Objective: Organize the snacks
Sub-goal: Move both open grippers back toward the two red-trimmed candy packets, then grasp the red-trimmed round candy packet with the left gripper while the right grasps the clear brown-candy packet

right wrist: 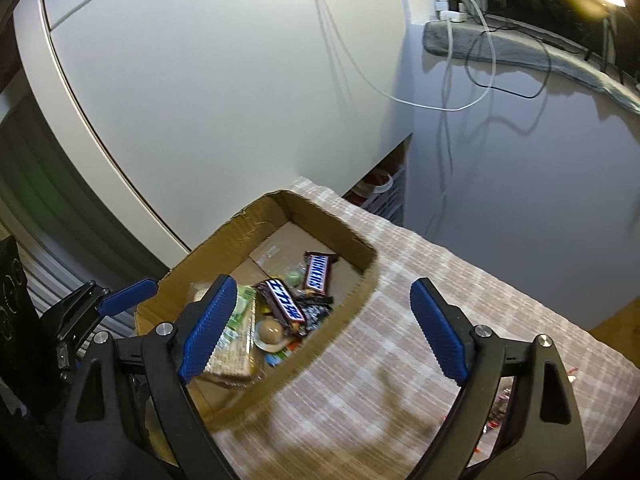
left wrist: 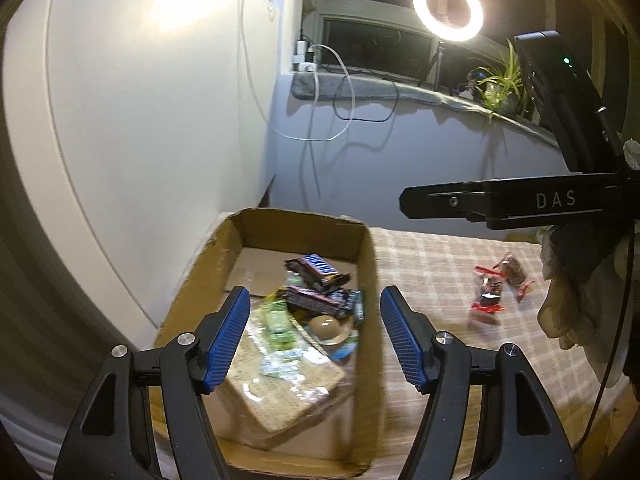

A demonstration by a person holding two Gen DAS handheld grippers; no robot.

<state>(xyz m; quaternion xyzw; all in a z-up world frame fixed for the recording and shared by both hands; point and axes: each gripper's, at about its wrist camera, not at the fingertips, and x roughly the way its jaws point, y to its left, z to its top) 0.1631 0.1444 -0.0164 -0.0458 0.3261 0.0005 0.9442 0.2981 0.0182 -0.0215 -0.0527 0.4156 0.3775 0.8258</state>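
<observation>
At the far left a white cabinet front (left wrist: 140, 120) rises behind the table. Against it stands an open cardboard box (left wrist: 370, 280), its walls upright and its top flaps gone, resting on a checked tablecloth (left wrist: 432, 264). Inside the box lies a heap of snacks: a clear-wrapped block of pale crispbread (left wrist: 280, 392) nearest the camera, a green packet (left wrist: 280, 328) lying on it, a round brown sweet in a clear cup (left wrist: 326, 328) just beside that, and two dark Snickers bars (left wrist: 320, 270) toward the far end, one partly over the other.

The left gripper (left wrist: 314, 336) hangs above the box with its blue pads (left wrist: 226, 340) spread apart and nothing between them. In the right wrist view the right gripper (right wrist: 322, 320) likewise stands wide open and empty, its left pad over the box, its right pad over bare cloth.

Further right on the cloth, well apart from the box, lie a few red-wrapped candies (left wrist: 498, 286). Beyond them a light-gloved hand (left wrist: 572, 300) holds the right gripper's black body. Behind, a ring light (left wrist: 448, 8) glows on the windowsill beside a potted plant (left wrist: 500, 84).
</observation>
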